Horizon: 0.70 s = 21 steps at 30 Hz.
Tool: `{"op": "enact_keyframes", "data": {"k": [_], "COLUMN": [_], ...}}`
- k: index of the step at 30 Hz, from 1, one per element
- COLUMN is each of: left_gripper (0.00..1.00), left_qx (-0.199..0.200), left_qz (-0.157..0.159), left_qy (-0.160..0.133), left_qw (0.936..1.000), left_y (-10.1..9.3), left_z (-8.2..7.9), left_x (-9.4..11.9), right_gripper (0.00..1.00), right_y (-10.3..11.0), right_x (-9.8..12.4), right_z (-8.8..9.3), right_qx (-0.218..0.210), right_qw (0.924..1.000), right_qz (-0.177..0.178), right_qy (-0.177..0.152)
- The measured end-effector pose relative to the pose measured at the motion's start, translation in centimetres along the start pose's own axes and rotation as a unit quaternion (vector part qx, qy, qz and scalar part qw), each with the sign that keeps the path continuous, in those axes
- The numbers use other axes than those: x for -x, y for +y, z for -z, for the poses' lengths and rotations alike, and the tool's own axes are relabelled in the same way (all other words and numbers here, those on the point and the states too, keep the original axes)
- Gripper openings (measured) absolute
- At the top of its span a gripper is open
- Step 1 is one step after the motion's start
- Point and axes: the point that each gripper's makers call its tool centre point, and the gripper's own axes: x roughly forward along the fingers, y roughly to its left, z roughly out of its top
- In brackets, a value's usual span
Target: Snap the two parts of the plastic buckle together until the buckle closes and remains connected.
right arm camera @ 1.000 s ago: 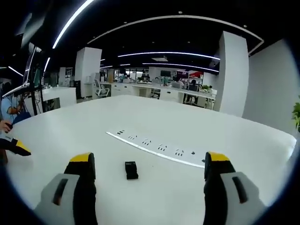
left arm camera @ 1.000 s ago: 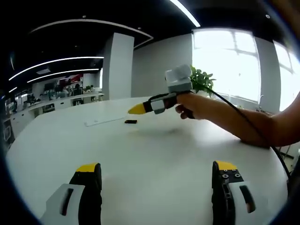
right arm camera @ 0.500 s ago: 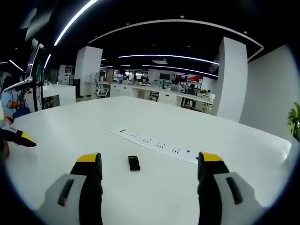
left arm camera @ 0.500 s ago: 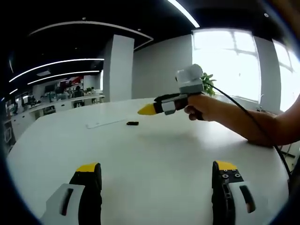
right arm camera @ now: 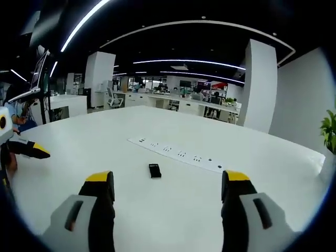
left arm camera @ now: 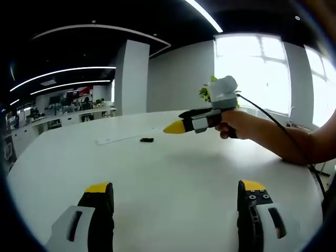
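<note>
A small black buckle (right arm camera: 154, 170) lies flat on the white table (right arm camera: 173, 220), just in front of a white power strip (right arm camera: 178, 155). From here I cannot tell whether it is one piece or two. My right gripper (right arm camera: 167, 177) is open and empty, hovering short of the buckle. In the left gripper view the buckle (left arm camera: 146, 140) is a tiny dark spot far ahead, and the right gripper (left arm camera: 176, 127), held by a hand, points left toward it. My left gripper (left arm camera: 176, 186) stands open and empty over bare table (left arm camera: 168, 173). Its yellow tip shows as the left gripper (right arm camera: 31, 149) at the right gripper view's left edge.
The power strip (left arm camera: 113, 139) lies beyond the buckle. A black cable (left arm camera: 283, 139) runs along the person's forearm (left arm camera: 283, 144). A green plant (left arm camera: 207, 94) stands by the bright windows. Office desks and pillars fill the background.
The right gripper has drawn back and to the right, away from the buckle, which now looks smaller and farther in its view. The left gripper has held still.
</note>
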Motion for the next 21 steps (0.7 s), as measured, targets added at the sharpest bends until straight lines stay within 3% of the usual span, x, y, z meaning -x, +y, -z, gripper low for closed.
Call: {"op": "enact_keyframes", "data": {"k": [21], "left_gripper": [1.0], "left_qx": [-0.02], "left_qz": [-0.013], "left_qy": [0.004], "left_qw": [0.9997], "left_y": [0.2], "left_z": [0.2], "left_x": [0.0], "right_gripper": [0.84], "right_y": [0.8], "right_x": [2.5], "right_z": [0.6], "right_qx": [0.009], "right_qw": [0.9999], "right_qz": [0.001], "right_qy": [-0.004]}}
